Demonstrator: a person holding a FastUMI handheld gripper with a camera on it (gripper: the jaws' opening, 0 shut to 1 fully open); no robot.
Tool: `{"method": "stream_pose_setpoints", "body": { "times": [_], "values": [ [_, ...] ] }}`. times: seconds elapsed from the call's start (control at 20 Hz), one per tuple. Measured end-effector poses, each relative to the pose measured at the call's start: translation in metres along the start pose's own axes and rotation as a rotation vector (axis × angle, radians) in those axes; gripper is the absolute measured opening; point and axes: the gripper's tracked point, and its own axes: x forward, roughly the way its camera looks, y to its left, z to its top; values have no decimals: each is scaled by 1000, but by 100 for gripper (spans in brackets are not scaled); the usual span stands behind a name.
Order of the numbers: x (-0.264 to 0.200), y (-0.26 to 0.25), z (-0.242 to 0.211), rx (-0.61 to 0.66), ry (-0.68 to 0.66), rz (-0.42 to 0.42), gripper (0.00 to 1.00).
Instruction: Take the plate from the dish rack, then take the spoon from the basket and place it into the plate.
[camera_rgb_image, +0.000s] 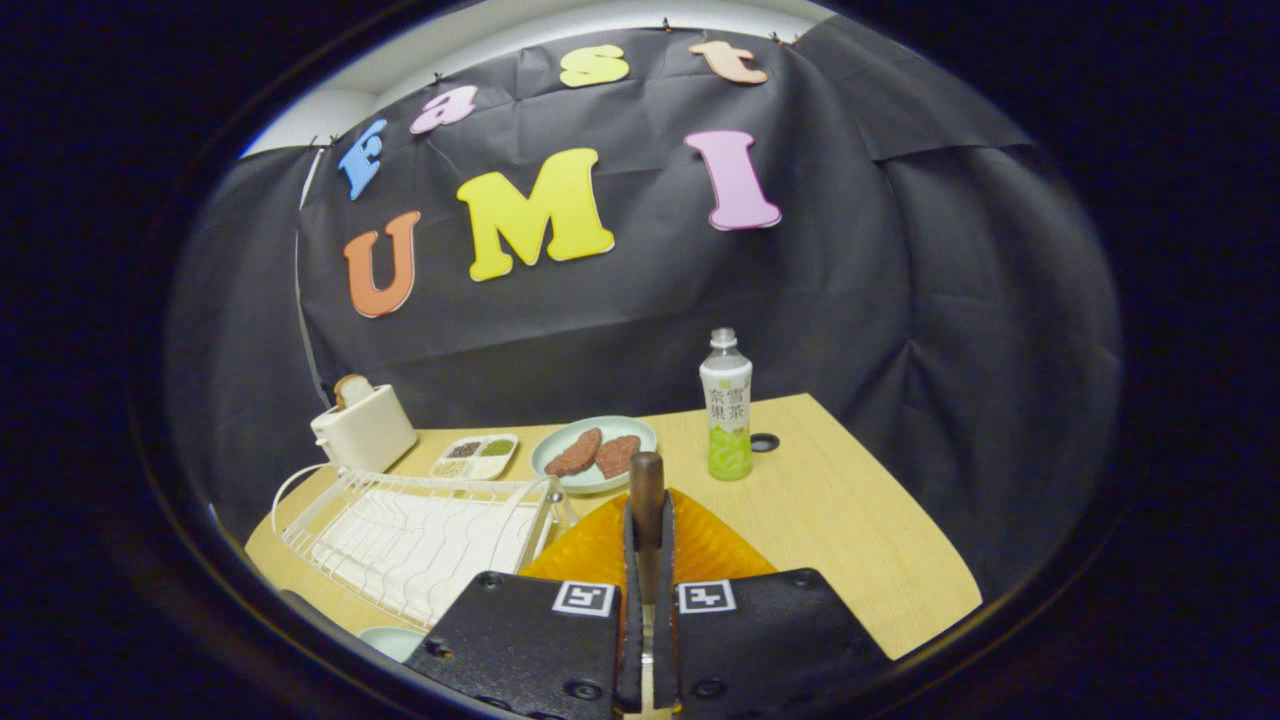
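Note:
My gripper (648, 520) is shut on a brown wooden spoon handle (647, 478), which stands up between the two black fingers; the spoon's bowl is hidden. Just beyond and under the fingers lies an orange ribbed basket (590, 548), mostly covered by them. The white wire dish rack (420, 535) sits to the left of the basket with nothing in its slots. A pale green rounded rim, probably the plate (392, 641), peeks out beside the left finger, in front of the rack.
Beyond the basket sits a pale plate with two pieces of meat (595, 453), a small divided tray (476, 456), a white toaster with bread (364, 426) and a drink bottle (727, 405). A cable hole (765, 441) lies by the bottle. The wooden table (850, 530) ends to the right.

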Motion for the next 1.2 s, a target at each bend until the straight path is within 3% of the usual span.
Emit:
{"method": "stream_pose_setpoints", "body": {
  "times": [0.35, 0.5, 0.9, 1.2],
  "values": [
    [-88, 36, 21, -122, -136, -82, 9],
    [-117, 72, 13, -161, -168, -69, 10],
    [-151, 156, -60, -156, -109, 12, 10],
    [-142, 167, -117, -56, -35, -34, 10]
  ]
}}
